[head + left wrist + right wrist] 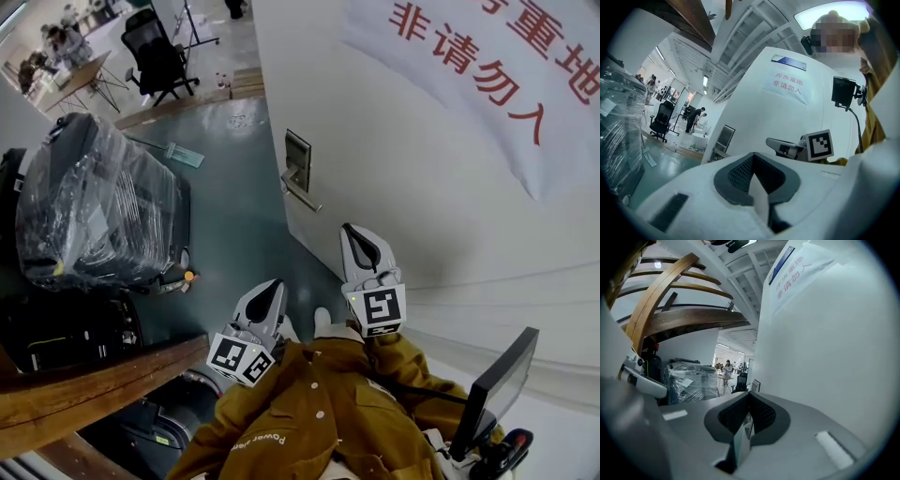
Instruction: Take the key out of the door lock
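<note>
On the white door (450,234) in the head view, the door lock (297,159) shows as a metal plate near the door's edge, with a handle (302,198) just under it; the key is too small to make out. Both grippers point up toward the lock from below and stay well apart from it, the left gripper (269,292) beside the right gripper (358,239), above a mustard jacket (309,412). A sign (487,66) with red characters hangs higher on the door, and a plastic-wrapped case (94,202) stands at the left. Seen from the left gripper view, that gripper's jaws are pressed together with nothing between them; the lock plate lies beyond them, and an office chair (661,121) stands far off. Seen from the right gripper view, its jaws likewise meet on nothing, the door rising at the right and a curved wooden rail (670,291) overhead.
</note>
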Action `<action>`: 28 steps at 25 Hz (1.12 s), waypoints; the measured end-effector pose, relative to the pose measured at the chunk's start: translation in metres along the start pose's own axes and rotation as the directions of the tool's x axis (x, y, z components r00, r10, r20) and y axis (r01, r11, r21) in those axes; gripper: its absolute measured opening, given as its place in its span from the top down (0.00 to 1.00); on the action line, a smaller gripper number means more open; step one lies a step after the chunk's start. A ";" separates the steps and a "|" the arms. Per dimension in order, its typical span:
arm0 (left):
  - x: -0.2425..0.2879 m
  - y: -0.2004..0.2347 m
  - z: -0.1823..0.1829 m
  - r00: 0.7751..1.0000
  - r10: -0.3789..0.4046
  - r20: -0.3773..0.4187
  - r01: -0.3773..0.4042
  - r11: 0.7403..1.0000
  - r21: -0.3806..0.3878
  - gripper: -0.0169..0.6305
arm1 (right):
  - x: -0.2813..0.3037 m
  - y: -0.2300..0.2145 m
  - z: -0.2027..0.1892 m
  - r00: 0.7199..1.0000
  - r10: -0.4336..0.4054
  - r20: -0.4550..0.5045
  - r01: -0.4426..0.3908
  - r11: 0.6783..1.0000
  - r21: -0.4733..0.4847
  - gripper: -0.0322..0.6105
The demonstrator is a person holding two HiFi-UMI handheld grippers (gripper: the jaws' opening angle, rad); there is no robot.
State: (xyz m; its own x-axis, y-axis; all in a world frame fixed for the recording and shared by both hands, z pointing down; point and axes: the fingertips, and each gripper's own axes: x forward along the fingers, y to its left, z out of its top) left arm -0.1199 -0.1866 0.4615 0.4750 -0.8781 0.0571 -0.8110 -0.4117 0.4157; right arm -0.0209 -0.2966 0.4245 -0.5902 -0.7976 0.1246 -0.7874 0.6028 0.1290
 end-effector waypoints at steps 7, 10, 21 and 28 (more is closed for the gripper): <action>-0.001 0.013 0.002 1.000 -0.019 -0.008 0.019 1.000 -0.022 0.98 | 0.048 0.010 -0.025 0.995 0.052 -0.079 -0.057 0.997 -0.054 0.86; -0.004 0.019 0.006 1.000 -0.012 -0.007 0.012 1.000 -0.015 0.98 | 0.072 0.022 -0.047 0.984 0.133 -0.118 -0.140 0.988 -0.057 0.69; -0.012 0.035 0.013 1.000 0.018 0.006 -0.018 0.999 -0.032 0.98 | 0.123 0.016 -0.118 0.948 0.097 -0.303 -0.150 0.976 -0.157 0.66; -0.007 0.034 0.008 1.000 0.004 0.002 -0.003 0.998 -0.067 0.98 | 0.125 0.014 -0.125 0.940 0.105 -0.324 -0.178 0.963 -0.204 0.77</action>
State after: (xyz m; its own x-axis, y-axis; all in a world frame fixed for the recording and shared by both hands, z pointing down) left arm -0.1538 -0.1962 0.4679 0.4715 -0.8800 0.0570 -0.7878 -0.3912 0.4757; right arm -0.0837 -0.3847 0.5645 -0.5803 -0.6794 0.4491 -0.6165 0.7268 0.3029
